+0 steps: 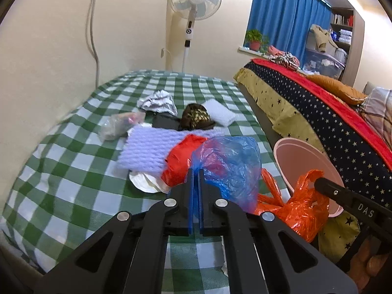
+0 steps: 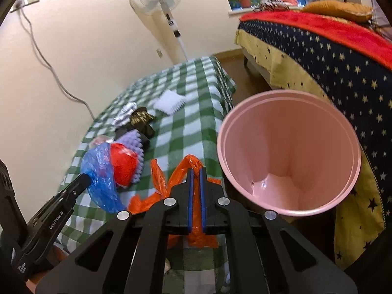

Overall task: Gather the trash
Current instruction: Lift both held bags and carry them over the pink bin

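Observation:
My left gripper (image 1: 195,171) is shut on a blue plastic bag (image 1: 232,169), held just above the green checked bed (image 1: 61,171). It also shows in the right wrist view (image 2: 98,176). My right gripper (image 2: 195,170) is shut on an orange plastic bag (image 2: 181,171), which hangs in front of the pink bin (image 2: 289,152). The orange bag (image 1: 301,205) and bin (image 1: 306,161) also show in the left wrist view. A red bag (image 1: 181,161) lies behind the blue one.
On the bed lie a lilac foam sheet (image 1: 152,147), a clear bag (image 1: 120,125), a dark camouflage cloth (image 1: 196,117), white foam (image 1: 220,112) and crumpled paper (image 1: 144,181). A star-patterned bed (image 1: 318,112) stands to the right. A standing fan (image 1: 193,2) is by the wall.

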`<move>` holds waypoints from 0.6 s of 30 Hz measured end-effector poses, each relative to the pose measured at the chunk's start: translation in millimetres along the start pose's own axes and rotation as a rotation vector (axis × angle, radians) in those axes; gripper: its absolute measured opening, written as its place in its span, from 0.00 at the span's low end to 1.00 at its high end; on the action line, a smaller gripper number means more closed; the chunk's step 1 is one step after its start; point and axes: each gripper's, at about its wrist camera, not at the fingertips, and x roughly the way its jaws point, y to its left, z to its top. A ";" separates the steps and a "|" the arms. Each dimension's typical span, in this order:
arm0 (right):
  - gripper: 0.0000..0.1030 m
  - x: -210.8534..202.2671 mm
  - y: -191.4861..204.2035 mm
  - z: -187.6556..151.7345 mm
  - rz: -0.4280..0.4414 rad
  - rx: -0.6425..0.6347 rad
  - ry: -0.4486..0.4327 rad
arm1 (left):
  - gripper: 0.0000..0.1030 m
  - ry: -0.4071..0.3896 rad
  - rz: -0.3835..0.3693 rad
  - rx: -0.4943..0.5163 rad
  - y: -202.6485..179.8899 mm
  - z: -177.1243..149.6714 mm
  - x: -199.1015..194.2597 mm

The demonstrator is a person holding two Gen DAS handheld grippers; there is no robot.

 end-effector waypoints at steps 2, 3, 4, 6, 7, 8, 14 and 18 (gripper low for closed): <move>0.05 -7.2 4.3 1.5 0.001 -0.018 -0.027 | 0.02 -0.014 0.001 0.001 0.8 1.5 -5.8; 0.05 -9.6 5.9 1.3 0.000 -0.023 -0.035 | 0.03 -0.021 0.003 0.002 1.0 2.2 -8.3; 0.05 -12.2 7.3 1.3 -0.001 -0.029 -0.043 | 0.03 -0.025 0.003 0.001 1.9 3.0 -10.5; 0.05 -18.5 9.9 1.4 -0.004 -0.044 -0.061 | 0.03 -0.034 0.001 -0.008 3.9 4.2 -15.5; 0.05 -22.6 11.3 2.5 -0.004 -0.052 -0.073 | 0.03 -0.038 0.001 -0.008 4.2 4.6 -17.6; 0.05 -24.9 12.6 3.0 -0.004 -0.056 -0.080 | 0.03 -0.041 0.001 -0.008 4.3 4.9 -19.4; 0.05 -41.5 20.2 15.5 0.006 -0.080 -0.117 | 0.02 -0.058 -0.011 0.001 0.7 5.3 -32.2; 0.04 -54.7 23.6 25.4 -0.006 -0.110 -0.140 | 0.03 -0.067 -0.021 0.009 -3.5 4.9 -40.5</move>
